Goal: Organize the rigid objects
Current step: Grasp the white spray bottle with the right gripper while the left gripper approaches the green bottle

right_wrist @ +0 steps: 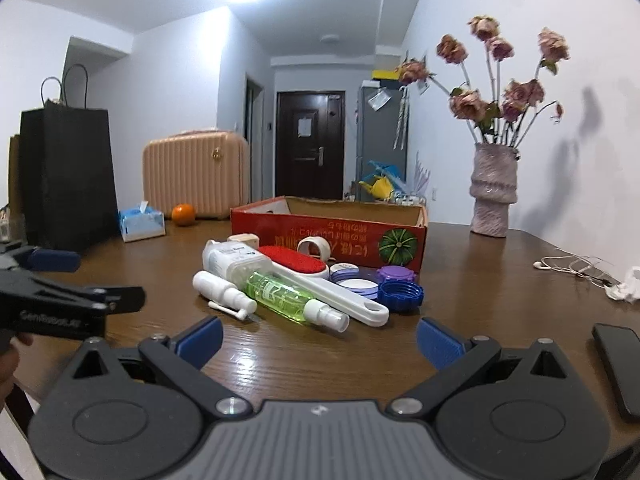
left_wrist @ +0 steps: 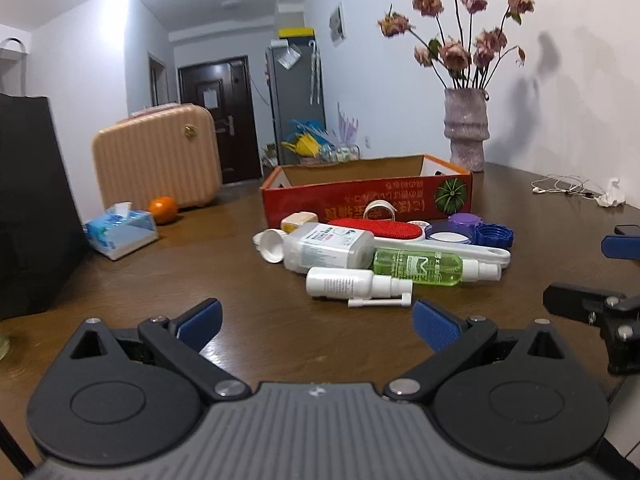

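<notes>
A pile of small items lies on the brown table in front of an open red cardboard box (left_wrist: 360, 200) (right_wrist: 320, 228): a white spray bottle (left_wrist: 344, 283) (right_wrist: 218, 288), a green spray bottle (left_wrist: 420, 266) (right_wrist: 284, 298), a clear square bottle (left_wrist: 326, 246) (right_wrist: 236, 262), a red-and-white brush (left_wrist: 376, 231) (right_wrist: 296, 262), a tape roll (left_wrist: 380, 210) (right_wrist: 314, 248), blue and purple lids (left_wrist: 494, 236) (right_wrist: 400, 294). My left gripper (left_wrist: 316, 322) is open and empty, just short of the white spray bottle. My right gripper (right_wrist: 318, 342) is open and empty, near the green bottle.
A vase of dried roses (left_wrist: 466, 132) (right_wrist: 494, 192) stands right of the box. Earphones (left_wrist: 560, 188) and a phone (right_wrist: 620, 364) lie at the right. A tissue pack (left_wrist: 120, 230), an orange (left_wrist: 163, 210), a beige case (left_wrist: 158, 156) and a black bag (right_wrist: 68, 176) stand left.
</notes>
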`<state>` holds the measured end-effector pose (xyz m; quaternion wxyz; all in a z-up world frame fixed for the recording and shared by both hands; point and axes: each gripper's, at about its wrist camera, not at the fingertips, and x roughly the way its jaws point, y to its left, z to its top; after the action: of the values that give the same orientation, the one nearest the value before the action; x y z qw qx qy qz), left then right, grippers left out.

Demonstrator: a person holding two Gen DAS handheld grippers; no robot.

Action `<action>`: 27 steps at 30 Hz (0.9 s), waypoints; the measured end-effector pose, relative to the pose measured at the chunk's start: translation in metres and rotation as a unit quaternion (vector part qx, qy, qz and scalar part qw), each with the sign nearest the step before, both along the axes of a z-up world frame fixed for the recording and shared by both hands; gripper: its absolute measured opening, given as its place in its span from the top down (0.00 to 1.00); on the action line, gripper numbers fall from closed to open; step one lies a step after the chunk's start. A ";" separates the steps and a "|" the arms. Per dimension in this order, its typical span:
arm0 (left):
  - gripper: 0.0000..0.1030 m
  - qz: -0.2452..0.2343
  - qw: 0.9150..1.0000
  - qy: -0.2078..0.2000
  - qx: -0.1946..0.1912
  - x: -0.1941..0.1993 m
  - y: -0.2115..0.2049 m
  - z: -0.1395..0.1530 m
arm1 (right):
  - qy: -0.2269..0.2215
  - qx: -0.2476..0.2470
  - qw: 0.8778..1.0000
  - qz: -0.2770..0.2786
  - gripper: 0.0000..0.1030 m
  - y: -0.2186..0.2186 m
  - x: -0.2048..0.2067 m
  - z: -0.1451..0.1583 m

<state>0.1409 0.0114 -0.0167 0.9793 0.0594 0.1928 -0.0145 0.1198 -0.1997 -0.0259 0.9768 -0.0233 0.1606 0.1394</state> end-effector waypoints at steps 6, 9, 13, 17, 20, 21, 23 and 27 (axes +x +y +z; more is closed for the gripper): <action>0.00 0.027 0.999 0.019 -0.011 0.048 0.007 0.005 | 0.025 0.009 0.999 0.026 0.08 0.003 0.036 0.005; 0.00 0.058 0.998 0.023 -0.008 0.063 0.020 0.003 | 0.039 0.019 0.997 0.063 0.16 0.011 0.052 0.006; 0.00 0.084 0.996 0.042 -0.002 0.074 0.037 -0.002 | 0.054 0.014 0.991 0.118 0.22 0.033 0.078 0.006; 0.00 0.102 0.993 0.055 -0.005 0.079 0.052 -0.006 | 0.080 -0.009 0.983 0.166 0.37 0.062 0.110 0.002; 0.00 0.111 0.992 0.057 -0.005 0.081 0.060 -0.008 | 0.102 -0.028 0.976 0.188 0.52 0.082 0.129 -0.002; 0.00 0.112 0.992 0.058 -0.005 0.081 0.062 -0.008 | 0.109 -0.034 0.975 0.191 0.57 0.087 0.134 -0.004; 0.00 0.114 0.992 0.057 -0.005 0.081 0.065 -0.008 | 0.126 -0.048 0.972 0.194 0.64 0.097 0.143 -0.008; 0.00 0.114 0.992 0.060 -0.008 0.081 0.064 -0.008 | 0.139 -0.068 0.966 0.207 0.75 0.108 0.149 -0.015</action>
<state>0.2219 0.0752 -0.0251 0.9617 0.0280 0.2567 0.0921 0.2683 -0.0912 -0.0410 0.8908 -0.1025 0.2956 0.3296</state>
